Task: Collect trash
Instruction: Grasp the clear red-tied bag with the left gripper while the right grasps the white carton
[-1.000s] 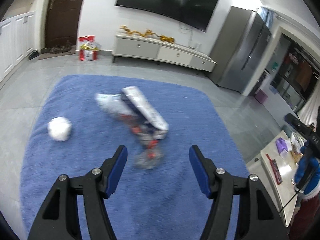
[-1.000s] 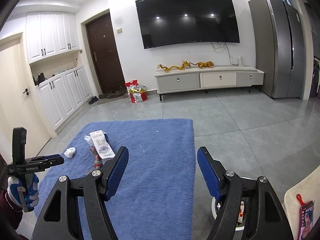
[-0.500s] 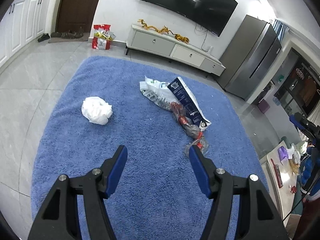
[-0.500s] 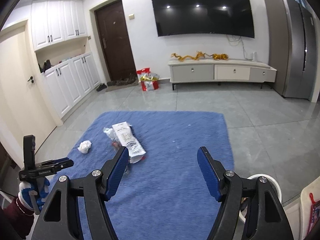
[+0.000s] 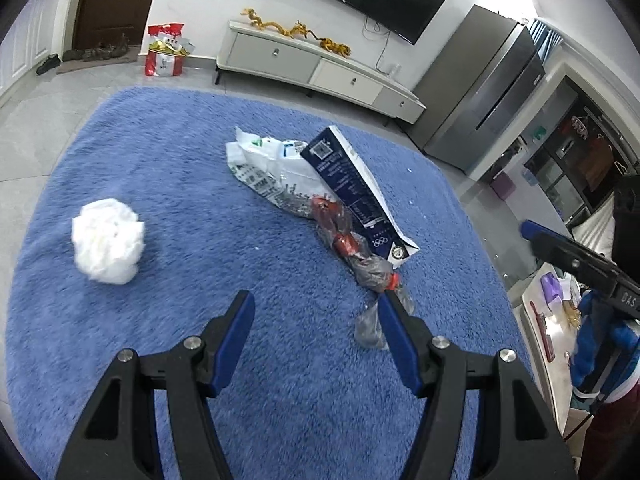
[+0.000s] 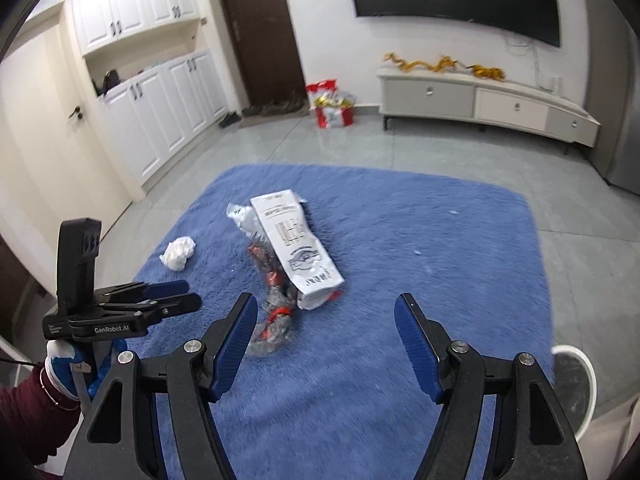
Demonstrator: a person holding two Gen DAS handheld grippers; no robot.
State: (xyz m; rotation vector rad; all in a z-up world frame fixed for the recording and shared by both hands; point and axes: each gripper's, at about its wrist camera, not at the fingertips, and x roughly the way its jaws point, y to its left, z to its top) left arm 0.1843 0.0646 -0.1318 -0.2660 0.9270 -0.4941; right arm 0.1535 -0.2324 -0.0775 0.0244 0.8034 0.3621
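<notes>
Trash lies on a blue rug (image 5: pixel 200 184): a crumpled white paper ball (image 5: pixel 108 235), a flat navy-and-white carton (image 5: pixel 352 196) over a crinkled white bag (image 5: pixel 264 168), and a clear red-printed plastic wrapper (image 5: pixel 352 252). My left gripper (image 5: pixel 316 316) is open above the rug, its right finger beside the wrapper's near end. My right gripper (image 6: pixel 326 328) is open and empty over the rug; the carton (image 6: pixel 296 248), wrapper (image 6: pixel 276 312) and paper ball (image 6: pixel 178 254) lie ahead and to its left. The left gripper (image 6: pixel 160 300) shows in the right wrist view.
A white round bin (image 6: pixel 576 380) stands on the grey tile floor off the rug's right edge. A white TV cabinet (image 6: pixel 480 100) and a red gift bag (image 6: pixel 332 108) stand by the far wall. White cupboards (image 6: pixel 160 120) line the left wall. A fridge (image 5: pixel 488 88) stands at the right.
Both grippers have come lower and closer to the trash. The left view has swung so the wrapper now lies by its right finger. The right view has turned left toward the pile.
</notes>
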